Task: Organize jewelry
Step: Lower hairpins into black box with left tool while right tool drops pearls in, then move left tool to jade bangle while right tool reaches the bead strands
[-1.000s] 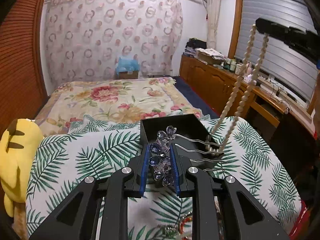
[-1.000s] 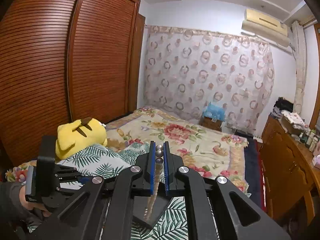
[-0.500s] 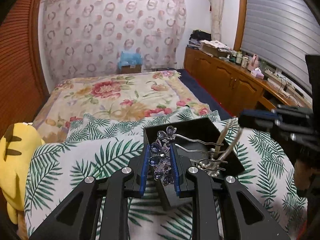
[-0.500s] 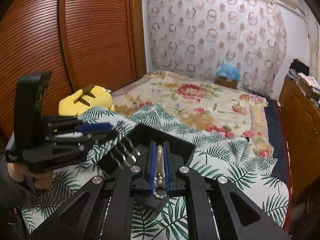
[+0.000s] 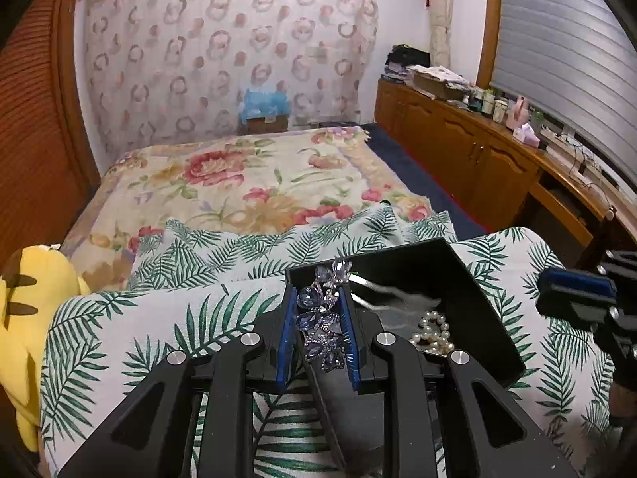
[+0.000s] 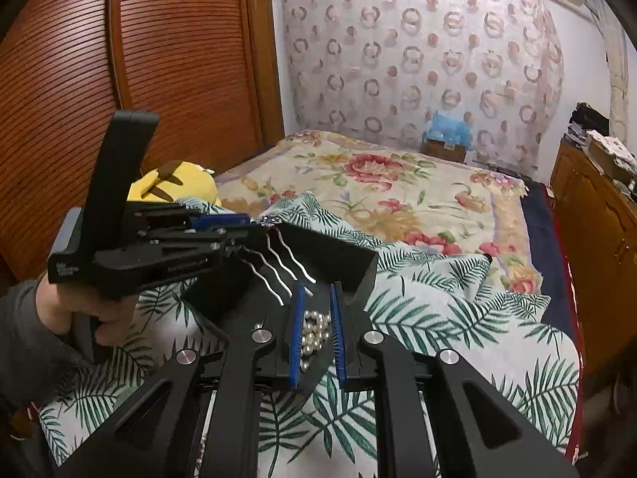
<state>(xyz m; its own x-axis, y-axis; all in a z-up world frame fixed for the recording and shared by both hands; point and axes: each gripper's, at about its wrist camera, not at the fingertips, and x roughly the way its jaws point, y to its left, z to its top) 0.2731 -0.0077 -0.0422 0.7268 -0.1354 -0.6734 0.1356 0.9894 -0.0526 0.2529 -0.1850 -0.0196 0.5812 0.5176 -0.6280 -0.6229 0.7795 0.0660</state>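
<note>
A black box [image 5: 469,279] was set on a cloth with green leaves [image 5: 131,326], which was spread over the bed. The left gripper [image 5: 318,334] was closed on a blue jeweled hair comb [image 5: 322,318], right at the near left corner of the box. The comb was pinched by its sparkly top between the blue pads [image 5: 287,330]. Its silver prongs [image 6: 286,263] were pointed over the inside of the box, a little above the bottom.

A pearl necklace [image 5: 432,332] was piled in a small heap inside the box, near its front wall. In the right wrist view the right gripper [image 6: 316,330] was seen just above that heap. Its blue pads [image 6: 296,334] were spread apart, and the pearls [image 6: 314,334] were seen between them, but nothing was squeezed. Whether the pads were touching the pearls could not be told.

A yellow plush toy [image 5: 28,318] was lying to the left of the box, past the edge of the leafy cloth. A wooden cabinet [image 5: 458,147] was seen far off to the right of the box.
</note>
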